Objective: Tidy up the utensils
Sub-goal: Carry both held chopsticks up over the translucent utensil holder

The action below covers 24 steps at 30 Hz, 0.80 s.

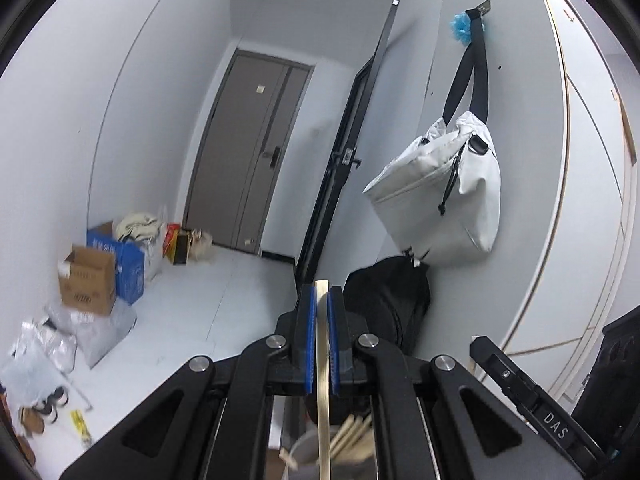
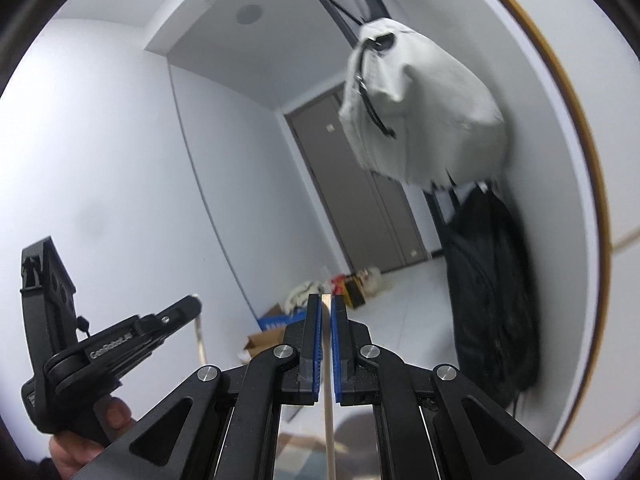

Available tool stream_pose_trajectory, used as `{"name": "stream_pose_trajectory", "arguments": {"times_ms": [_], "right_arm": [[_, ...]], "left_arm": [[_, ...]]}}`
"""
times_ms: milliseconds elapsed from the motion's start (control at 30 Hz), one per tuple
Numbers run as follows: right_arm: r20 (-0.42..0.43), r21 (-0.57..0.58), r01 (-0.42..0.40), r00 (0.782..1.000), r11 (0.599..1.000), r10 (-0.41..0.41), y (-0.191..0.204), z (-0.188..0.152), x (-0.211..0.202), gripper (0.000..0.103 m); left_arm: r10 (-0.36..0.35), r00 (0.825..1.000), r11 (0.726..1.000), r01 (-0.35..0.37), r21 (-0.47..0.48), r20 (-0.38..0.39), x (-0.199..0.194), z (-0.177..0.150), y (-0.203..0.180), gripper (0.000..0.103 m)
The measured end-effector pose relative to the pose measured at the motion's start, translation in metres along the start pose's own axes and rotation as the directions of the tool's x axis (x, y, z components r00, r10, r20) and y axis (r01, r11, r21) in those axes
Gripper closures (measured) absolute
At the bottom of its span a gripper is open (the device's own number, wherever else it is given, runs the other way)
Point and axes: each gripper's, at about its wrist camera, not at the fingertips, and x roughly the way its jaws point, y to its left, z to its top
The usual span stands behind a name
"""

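A chopstick (image 1: 322, 340) is clamped in the left gripper (image 1: 322, 300), another stick (image 2: 327, 360) in the right gripper (image 2: 326, 300). Below the left fingers (image 1: 308, 344) a holder (image 1: 304, 456) is seen; lowering in seems next.

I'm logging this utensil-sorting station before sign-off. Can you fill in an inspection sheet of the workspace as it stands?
Surface: nothing seen of a worktop.
Job's things: wooden stick in left gripper; thin wooden stick in right gripper; more sticks in white container.
Clutter: cardboard boxes, plastic bags, shoes on floor.
Grippers: both shut on sticks.
Cables: nothing seen.
Surroundings: grey door, white bag hanging, black backpack.
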Motion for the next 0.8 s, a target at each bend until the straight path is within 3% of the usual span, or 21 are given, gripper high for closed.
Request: {"name": "stream_pose_trajectory", "arguments": {"times_ms": [400,800], "right_arm": [[0.02,-0.021,0.053,0.998,0.998,-0.052,-0.02,-0.005,0.077,0.099],[0.112,-0.065,0.09,0.99,0.994,-0.083,-0.023,-0.021,0.096,0.099]], "left_arm": [[0.03,0.999,0.999,-0.031,0.012,0.044,0.048,-0.011,0.014,0.101],[0.026,0.998,0.998,-0.03,0.057,0.059,0.059,-0.031,0.008,0.101]]}}
